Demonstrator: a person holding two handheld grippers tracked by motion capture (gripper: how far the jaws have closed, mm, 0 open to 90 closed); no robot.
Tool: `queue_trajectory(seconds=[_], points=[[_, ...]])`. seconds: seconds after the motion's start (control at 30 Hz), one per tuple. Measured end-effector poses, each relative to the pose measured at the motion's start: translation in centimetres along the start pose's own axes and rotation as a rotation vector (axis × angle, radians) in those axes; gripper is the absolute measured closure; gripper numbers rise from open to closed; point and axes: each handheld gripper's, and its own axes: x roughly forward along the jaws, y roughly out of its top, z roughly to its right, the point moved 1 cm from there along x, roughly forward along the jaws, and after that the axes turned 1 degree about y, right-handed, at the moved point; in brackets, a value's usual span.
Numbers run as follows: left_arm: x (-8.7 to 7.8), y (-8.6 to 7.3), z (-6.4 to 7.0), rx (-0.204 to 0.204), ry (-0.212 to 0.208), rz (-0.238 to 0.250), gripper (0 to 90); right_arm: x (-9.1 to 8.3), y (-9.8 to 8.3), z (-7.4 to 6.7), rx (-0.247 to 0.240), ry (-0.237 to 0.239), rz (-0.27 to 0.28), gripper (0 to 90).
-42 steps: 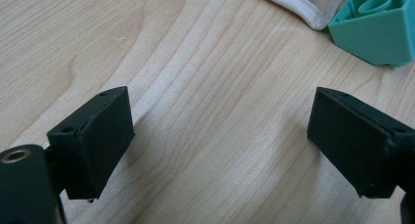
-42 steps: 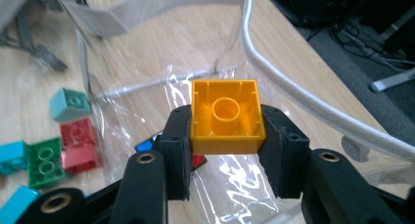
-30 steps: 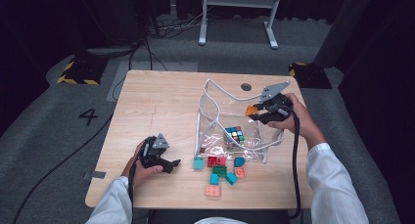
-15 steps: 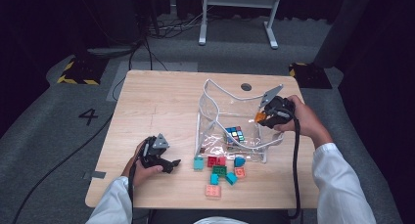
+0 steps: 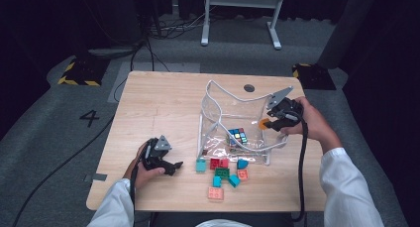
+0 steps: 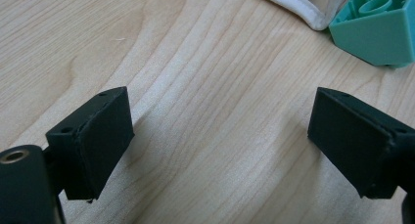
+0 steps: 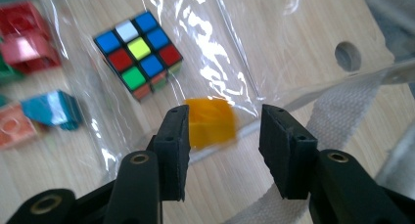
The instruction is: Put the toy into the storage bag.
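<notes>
Right tongs (image 7: 222,150), just been opening, stand half-wide above the clear bag (image 5: 223,115) with the orange block (image 7: 210,122) loose between them, touching the left pad; keep over bag mouth; left tongs (image 6: 220,145) wide, empty on tabletop (image 5: 158,103).

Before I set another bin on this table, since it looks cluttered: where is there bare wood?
The far left of the table, between its edge and the clear bag, lies bare. Crowded: the near middle, where loose blocks cluster against the bag, flanked by the left gripper and right gripper.
</notes>
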Motion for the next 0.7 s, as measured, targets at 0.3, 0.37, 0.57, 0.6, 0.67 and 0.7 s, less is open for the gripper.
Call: queue_trajectory(seconds=[0.3, 0.37, 0.57, 0.6, 0.67, 0.7], points=[[0.0, 0.0, 0.0, 0.0, 0.001, 0.0, 9.6, -2.2, -1.4, -0.2, 0.077, 0.01, 0.172, 47.9], [0.0, 0.0, 0.0, 0.001, 0.0, 0.0, 9.6, -2.8, -2.0, -0.3, 0.098, 0.001, 0.224, 45.7], [0.0, 0.0, 0.0, 0.001, 0.0, -0.001, 9.6, -4.5, -3.3, -0.8, 0.104, -0.038, 0.318, 35.9], [0.0, 0.0, 0.0, 0.001, 0.0, -0.001, 9.6, -4.8, -3.4, -1.0, 0.111, -0.051, 0.333, 34.1], [0.0, 0.0, 0.0, 0.001, 0.0, -0.001, 9.6, -5.5, -3.8, -1.2, 0.116, -0.065, 0.363, 32.8], [0.0, 0.0, 0.0, 0.001, -0.001, -0.001, 9.7, -5.8, -4.0, -1.4, 0.128, -0.07, 0.378, 31.7]])
